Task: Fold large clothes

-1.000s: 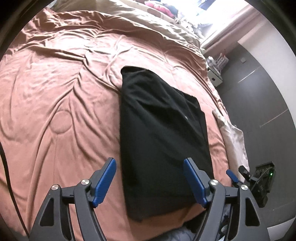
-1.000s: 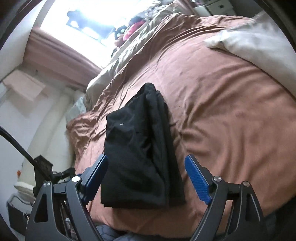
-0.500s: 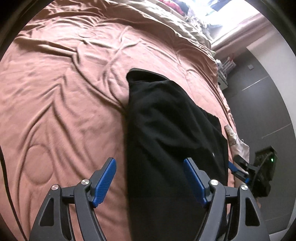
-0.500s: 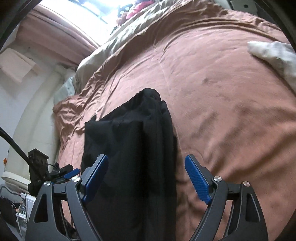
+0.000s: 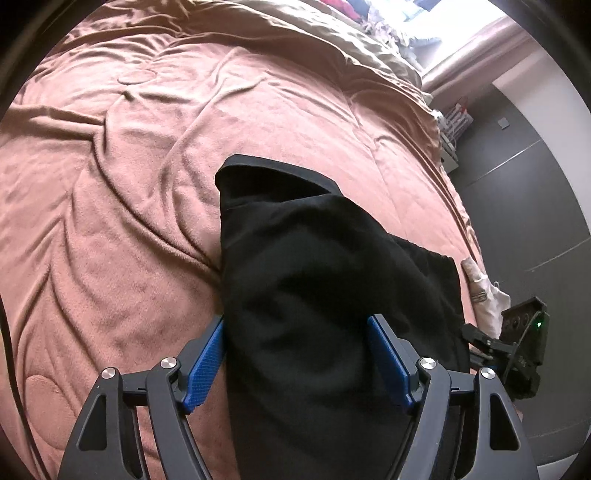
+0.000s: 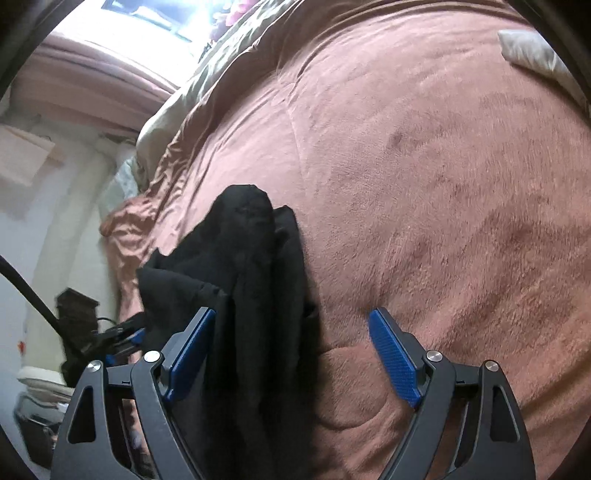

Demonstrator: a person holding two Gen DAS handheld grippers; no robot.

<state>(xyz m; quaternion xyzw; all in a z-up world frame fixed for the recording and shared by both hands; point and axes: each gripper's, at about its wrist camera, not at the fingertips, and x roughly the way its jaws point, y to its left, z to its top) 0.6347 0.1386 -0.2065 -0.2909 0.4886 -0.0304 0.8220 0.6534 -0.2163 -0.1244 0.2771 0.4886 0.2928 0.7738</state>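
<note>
A folded black garment (image 5: 317, 280) lies on a rust-brown blanket (image 5: 110, 184) spread over a bed. My left gripper (image 5: 295, 360) is open, low over the garment's near end, and the cloth fills the gap between its blue pads (image 5: 205, 363). In the right wrist view the same garment (image 6: 258, 280) runs up the left half of the frame. My right gripper (image 6: 291, 356) is open, with the garment's right edge between its pads (image 6: 393, 356). The other gripper shows at the edge of each view (image 5: 517, 343).
A tan duvet (image 5: 332, 33) lies bunched along the far side of the bed under a bright window. A pale cloth (image 5: 484, 299) lies at the bed's right edge, beside a dark floor. A white pillow (image 6: 535, 55) lies at the far right.
Both grippers have come down and forward over the garment's near end, so it now fills the gap between the pads. Both stay open. The garment's near part looks bunched up.
</note>
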